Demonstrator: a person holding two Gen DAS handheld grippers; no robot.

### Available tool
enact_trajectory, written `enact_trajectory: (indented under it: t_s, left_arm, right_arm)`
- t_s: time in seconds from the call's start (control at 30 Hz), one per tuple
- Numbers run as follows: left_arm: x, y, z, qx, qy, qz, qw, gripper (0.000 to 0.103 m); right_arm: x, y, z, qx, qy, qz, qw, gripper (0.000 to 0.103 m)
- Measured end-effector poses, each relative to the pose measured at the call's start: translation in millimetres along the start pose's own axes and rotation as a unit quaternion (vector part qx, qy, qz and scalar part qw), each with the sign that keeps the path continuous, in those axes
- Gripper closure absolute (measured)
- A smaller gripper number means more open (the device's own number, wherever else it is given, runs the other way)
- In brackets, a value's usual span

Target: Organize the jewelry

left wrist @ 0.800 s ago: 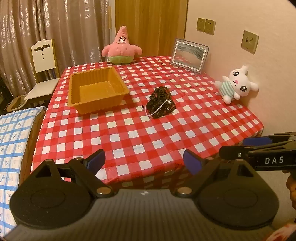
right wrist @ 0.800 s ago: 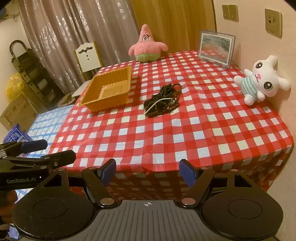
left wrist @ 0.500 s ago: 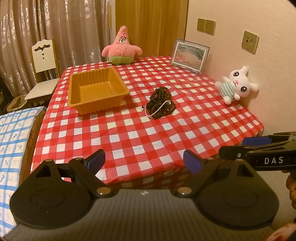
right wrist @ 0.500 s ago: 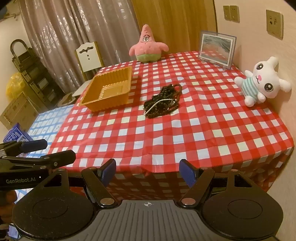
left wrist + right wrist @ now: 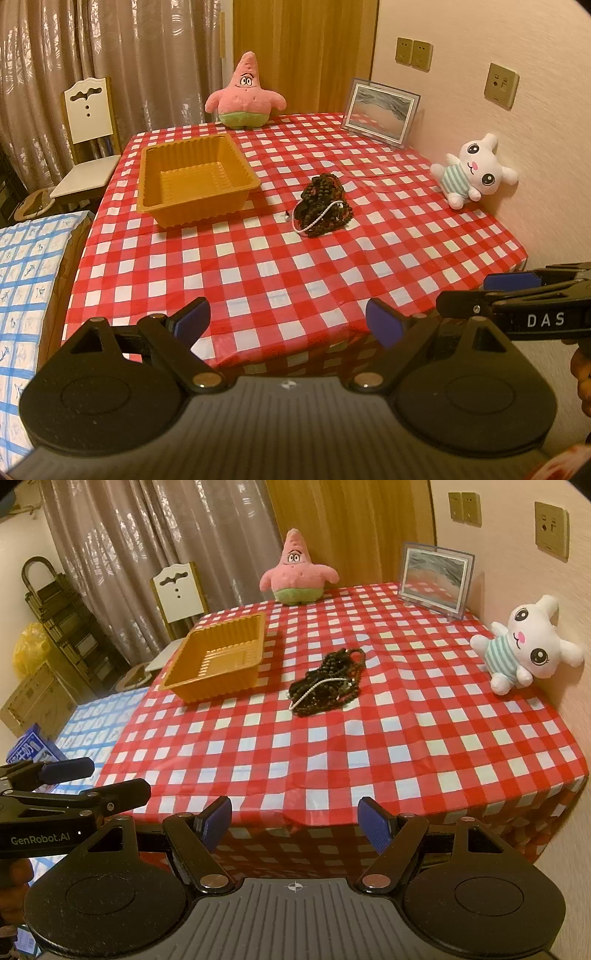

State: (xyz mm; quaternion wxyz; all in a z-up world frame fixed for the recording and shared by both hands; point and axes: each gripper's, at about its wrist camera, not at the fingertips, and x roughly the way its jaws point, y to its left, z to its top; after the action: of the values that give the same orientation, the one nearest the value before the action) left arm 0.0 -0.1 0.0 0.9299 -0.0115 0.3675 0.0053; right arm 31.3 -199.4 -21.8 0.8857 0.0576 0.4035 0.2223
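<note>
A dark heap of beaded jewelry (image 5: 324,207) (image 5: 327,682) with a pale chain across it lies mid-table on the red checked cloth (image 5: 266,269). Left of the heap stands an empty orange plastic tray (image 5: 194,177) (image 5: 221,653). My left gripper (image 5: 288,325) hangs open over the table's near edge, far short of the heap, nothing between its blue pads. My right gripper (image 5: 294,818) is open too, at the near edge, empty. Each wrist view shows the other gripper at its side: the right one (image 5: 517,291) and the left one (image 5: 70,779).
A pink star plush (image 5: 245,98) sits at the far edge, a framed picture (image 5: 380,109) leans on the wall, and a white bunny plush (image 5: 472,170) sits at the right. A white chair (image 5: 86,147) and a blue checked surface (image 5: 26,280) lie left of the table.
</note>
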Motion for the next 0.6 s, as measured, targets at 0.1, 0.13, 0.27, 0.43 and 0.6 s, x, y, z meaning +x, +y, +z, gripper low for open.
enact_trajectory:
  t_s: [0.1, 0.13, 0.27, 0.43, 0.6]
  left_arm:
    - [0.0, 0.0, 0.0, 0.000, 0.000, 0.000, 1.0000, 0.013]
    - [0.0, 0.0, 0.0, 0.000, 0.000, 0.000, 1.0000, 0.013]
    - [0.0, 0.0, 0.0, -0.001, 0.000, -0.001, 1.0000, 0.013]
    - [-0.1, 0.1, 0.0, -0.001, 0.000, -0.001, 1.0000, 0.013]
    - [0.0, 0.1, 0.0, -0.001, 0.000, -0.001, 1.0000, 0.013]
  right_arm:
    - [0.3, 0.8, 0.1, 0.000, 0.000, 0.000, 1.000, 0.028]
    - [0.4, 1.2, -0.1, 0.000, -0.001, -0.001, 1.000, 0.028]
    - [0.9, 1.5, -0.1, -0.001, 0.000, 0.000, 1.000, 0.028]
    - [1.4, 1.9, 0.0, -0.001, -0.001, -0.001, 1.000, 0.028]
    - [2.1, 2.3, 0.2, -0.001, 0.000, -0.001, 1.000, 0.028]
